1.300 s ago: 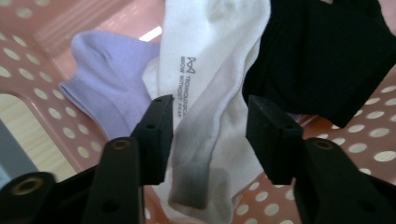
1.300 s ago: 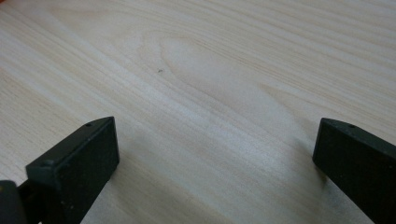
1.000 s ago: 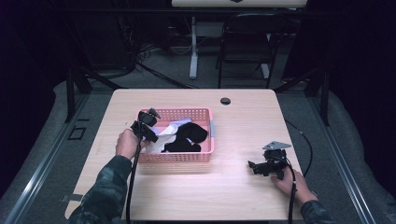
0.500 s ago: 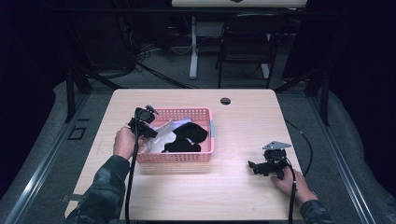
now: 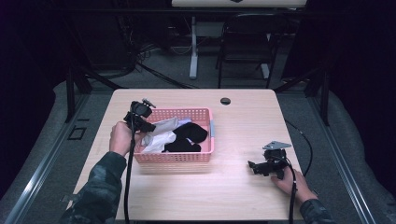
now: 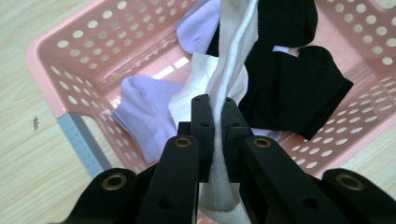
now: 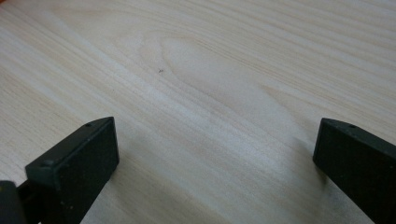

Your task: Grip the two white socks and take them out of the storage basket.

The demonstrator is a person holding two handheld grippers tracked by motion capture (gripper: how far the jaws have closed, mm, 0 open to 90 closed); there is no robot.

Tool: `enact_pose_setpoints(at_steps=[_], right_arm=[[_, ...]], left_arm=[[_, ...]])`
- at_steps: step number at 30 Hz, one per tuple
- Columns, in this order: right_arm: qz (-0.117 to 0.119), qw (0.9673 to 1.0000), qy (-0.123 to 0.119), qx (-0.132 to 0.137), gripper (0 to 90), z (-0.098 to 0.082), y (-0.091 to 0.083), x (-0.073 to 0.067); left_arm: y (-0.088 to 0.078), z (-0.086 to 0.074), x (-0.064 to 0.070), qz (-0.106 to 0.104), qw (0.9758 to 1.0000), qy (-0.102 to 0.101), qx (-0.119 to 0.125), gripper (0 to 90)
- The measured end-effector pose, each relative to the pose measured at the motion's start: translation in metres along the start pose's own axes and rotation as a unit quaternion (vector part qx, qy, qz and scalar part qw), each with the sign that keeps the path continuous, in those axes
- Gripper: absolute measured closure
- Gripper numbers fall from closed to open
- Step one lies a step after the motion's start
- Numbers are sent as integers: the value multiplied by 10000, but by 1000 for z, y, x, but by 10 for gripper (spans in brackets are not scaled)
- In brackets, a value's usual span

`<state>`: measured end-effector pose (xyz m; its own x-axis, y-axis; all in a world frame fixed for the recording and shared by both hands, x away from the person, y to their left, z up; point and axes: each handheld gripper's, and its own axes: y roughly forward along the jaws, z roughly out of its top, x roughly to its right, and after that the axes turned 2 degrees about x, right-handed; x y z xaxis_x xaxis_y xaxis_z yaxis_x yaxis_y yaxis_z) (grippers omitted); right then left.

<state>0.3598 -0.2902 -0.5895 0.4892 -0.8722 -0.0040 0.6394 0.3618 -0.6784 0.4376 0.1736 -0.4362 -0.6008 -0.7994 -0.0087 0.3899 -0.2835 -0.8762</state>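
Observation:
A pink perforated basket (image 5: 205, 156) (image 6: 60, 60) stands on the wooden table and holds black socks (image 5: 189, 135) (image 6: 294, 84), lilac socks (image 6: 140, 109) and white ones. My left gripper (image 5: 150, 127) (image 6: 214, 119) hangs over the basket's left end, shut on a white sock (image 6: 229, 65) (image 5: 161, 128) that stretches up from the pile. My right gripper (image 5: 254, 167) (image 7: 215, 154) rests low over bare table at the right, jaws wide apart with nothing between them.
A small dark round grommet (image 5: 225, 101) sits near the table's far edge. Bare wood (image 5: 243, 126) lies between the basket and the right gripper. A chair (image 5: 247, 42) and a table leg stand beyond the far edge.
The left gripper has risen and drawn back toward the basket's far left corner, pulling the white sock up with it. The right gripper has stayed where it was.

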Motion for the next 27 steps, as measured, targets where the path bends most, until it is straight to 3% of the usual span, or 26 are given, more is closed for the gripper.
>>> enact_pose_setpoints(at_steps=[14, 27], right_arm=[[2, 10000, -1, 0, 0, 0, 0, 0], [-3, 10000, -10, -15, 0, 0, 0, 0]], left_arm=[[-31, 9, -3, 81, 9994, 18, 348, 868], [-49, 10, -11, 243, 9986, -37, 473, 868]])
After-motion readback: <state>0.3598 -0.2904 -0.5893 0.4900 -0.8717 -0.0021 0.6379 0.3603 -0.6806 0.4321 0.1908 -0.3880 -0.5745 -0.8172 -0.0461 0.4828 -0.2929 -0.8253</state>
